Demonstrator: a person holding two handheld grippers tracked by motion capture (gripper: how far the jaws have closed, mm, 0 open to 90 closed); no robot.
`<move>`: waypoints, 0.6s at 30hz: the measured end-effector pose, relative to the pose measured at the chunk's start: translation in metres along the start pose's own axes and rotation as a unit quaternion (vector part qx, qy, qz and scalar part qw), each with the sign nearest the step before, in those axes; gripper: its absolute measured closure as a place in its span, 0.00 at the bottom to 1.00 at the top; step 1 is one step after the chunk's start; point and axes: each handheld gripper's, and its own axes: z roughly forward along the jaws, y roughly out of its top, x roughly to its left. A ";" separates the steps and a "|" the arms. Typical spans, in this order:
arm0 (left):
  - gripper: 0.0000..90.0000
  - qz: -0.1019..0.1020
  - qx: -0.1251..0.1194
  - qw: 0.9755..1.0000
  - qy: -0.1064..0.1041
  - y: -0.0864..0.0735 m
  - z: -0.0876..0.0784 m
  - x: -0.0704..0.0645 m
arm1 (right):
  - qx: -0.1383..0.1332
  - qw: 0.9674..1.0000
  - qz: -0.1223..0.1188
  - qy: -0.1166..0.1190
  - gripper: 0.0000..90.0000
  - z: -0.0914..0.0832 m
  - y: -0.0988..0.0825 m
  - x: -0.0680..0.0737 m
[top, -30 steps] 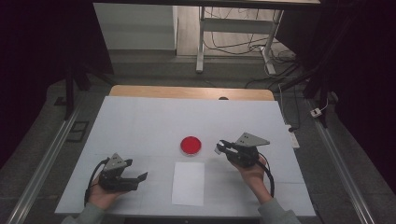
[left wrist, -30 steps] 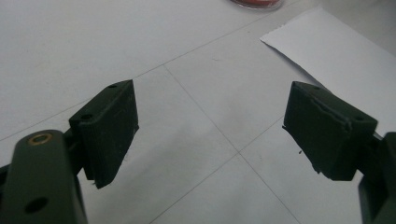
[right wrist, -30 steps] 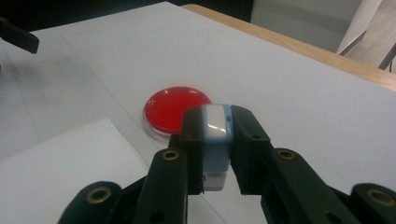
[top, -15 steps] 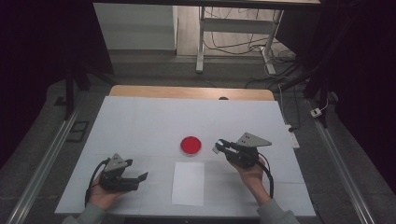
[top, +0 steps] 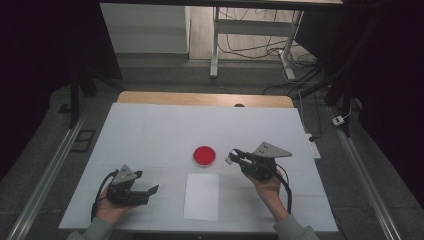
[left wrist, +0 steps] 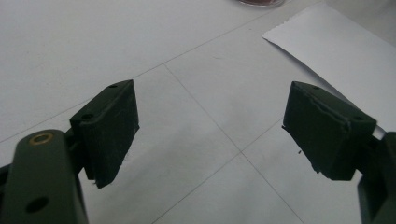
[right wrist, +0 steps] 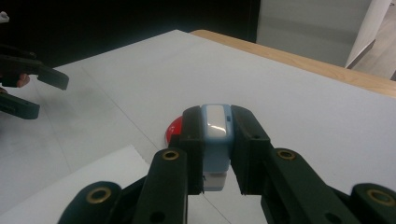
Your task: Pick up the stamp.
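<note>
While both hands rest on the pale desk (top: 150, 130), the right tool (top: 234, 156) is clamped on a small stamp-like block (right wrist: 215, 140), a grey-blue plastic body with rounded corners and a glossy white strip along its top, pinched on its two flat sides between the matte black pads (right wrist: 192, 140). In the high view that block sits just right of a round red pad (top: 204, 156), a shallow disc with a shiny rim, close beside it but whether they touch cannot be told; in the right gripper view the red disc peeks out just behind the block. A flat rectangular sheet of white paper (top: 201, 196), smooth and with one slightly ragged edge in the left gripper view, lies on the desk between the two hands, nearer the person than the disc. The left tool (top: 152, 190) lies low at the near left of the desk with its jaws spread wide and nothing between them; its pads (left wrist: 112, 128) are thick, dull black wedges with faintly worn edges, pointing toward the paper. The desk surface is a matte white cover crossed by thin seam lines, with a strip of light wood (top: 200, 98) showing along its far edge.
</note>
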 end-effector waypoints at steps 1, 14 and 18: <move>0.21 0.000 0.000 1.000 0.000 0.000 0.000 0.000 | -0.001 1.000 0.001 0.001 0.83 0.000 0.000 0.000; 0.21 0.001 0.000 1.000 0.002 0.000 0.000 0.000 | -0.014 1.000 0.010 0.008 0.83 -0.001 0.004 0.007; 0.21 0.001 0.000 1.000 0.002 0.000 0.000 0.000 | -0.015 1.000 0.014 0.012 0.83 0.000 0.005 0.010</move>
